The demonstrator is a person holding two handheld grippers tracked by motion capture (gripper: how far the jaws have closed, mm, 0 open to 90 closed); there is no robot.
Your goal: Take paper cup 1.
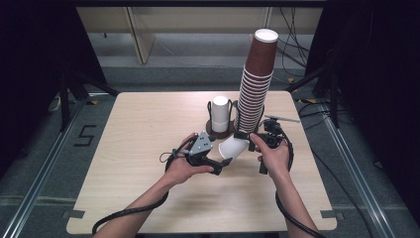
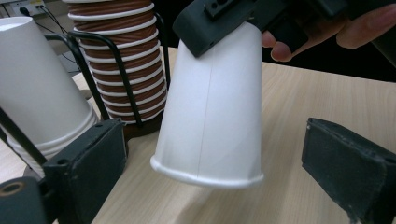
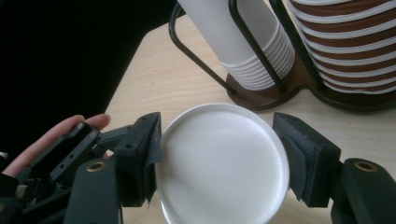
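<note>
With the right hand-held gripper (image 3: 219, 163) clamped on the white cup's (image 1: 233, 148) base above the table (image 1: 148, 129), the left hand-held gripper (image 2: 215, 163), jaws wide and empty, should clear its rim.

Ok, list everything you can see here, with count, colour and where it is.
Loose paper cup: one, white, tilted above the table, base pinched by the right claw.
Stack of cups: one tall stack, brown with white rims, in the holder at the far right.
Stack of cups: one short stack, white, in the holder left of the brown stack.
Cup holder: one, black wire on a brown base, far middle of the table.
Table: one, light wood.
Left claw: black, jaws apart either side of the loose cup's rim, not pressing it.
Right claw: black, shut on the loose cup's base.
</note>
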